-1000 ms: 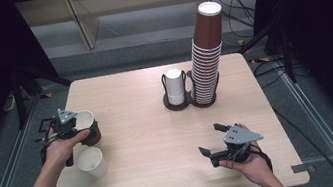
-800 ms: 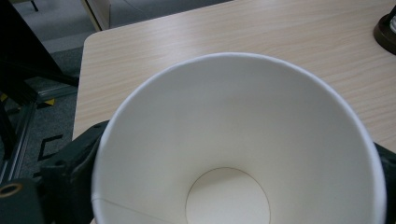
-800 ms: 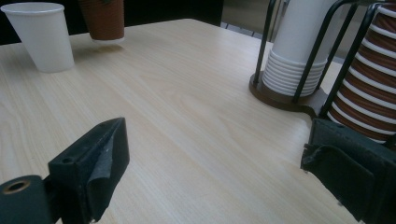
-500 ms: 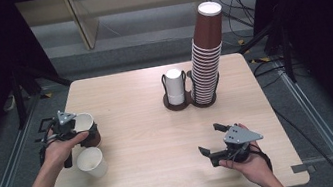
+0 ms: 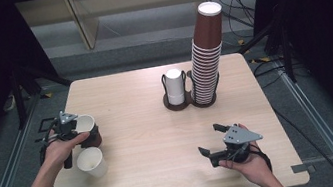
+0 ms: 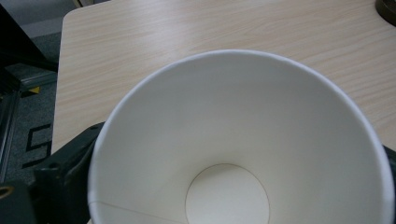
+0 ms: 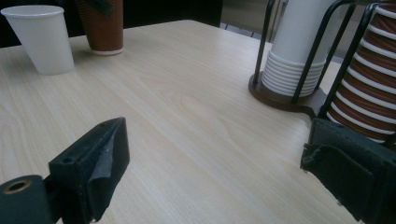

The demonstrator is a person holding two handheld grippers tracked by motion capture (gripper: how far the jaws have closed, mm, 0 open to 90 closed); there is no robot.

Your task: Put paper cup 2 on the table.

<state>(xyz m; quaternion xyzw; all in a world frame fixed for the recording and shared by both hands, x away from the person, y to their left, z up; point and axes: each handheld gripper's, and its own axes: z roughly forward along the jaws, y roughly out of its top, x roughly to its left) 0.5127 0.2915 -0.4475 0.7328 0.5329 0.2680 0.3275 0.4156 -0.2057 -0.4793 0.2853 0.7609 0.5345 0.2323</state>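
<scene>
A brown ribbed paper cup (image 5: 94,137) with a white inside (image 6: 233,140) stands near the table's left edge. My left gripper (image 5: 84,130) has a jaw on each side of it. Those jaws have just been opening and look loose around the cup, whose rim hides the pads. A white paper cup (image 5: 90,161) stands just in front of it, nearer the person. At the front right, my right gripper (image 5: 209,139) rests in the person's hand with its jaws wide apart and nothing between them (image 7: 215,154). From there the white cup (image 7: 39,39) and brown cup (image 7: 103,28) show far off.
At the back middle of the wooden table (image 5: 152,141), a dark wire holder (image 5: 176,104) carries a short stack of white cups (image 5: 175,87) and a tall stack of brown cups (image 5: 207,56). Both stacks (image 7: 294,60) (image 7: 369,93) stand close ahead of the right gripper.
Hardly anything differs. The left hand has shifted slightly at the brown cup, which stays on the table. The right hand and gripper have not moved.
</scene>
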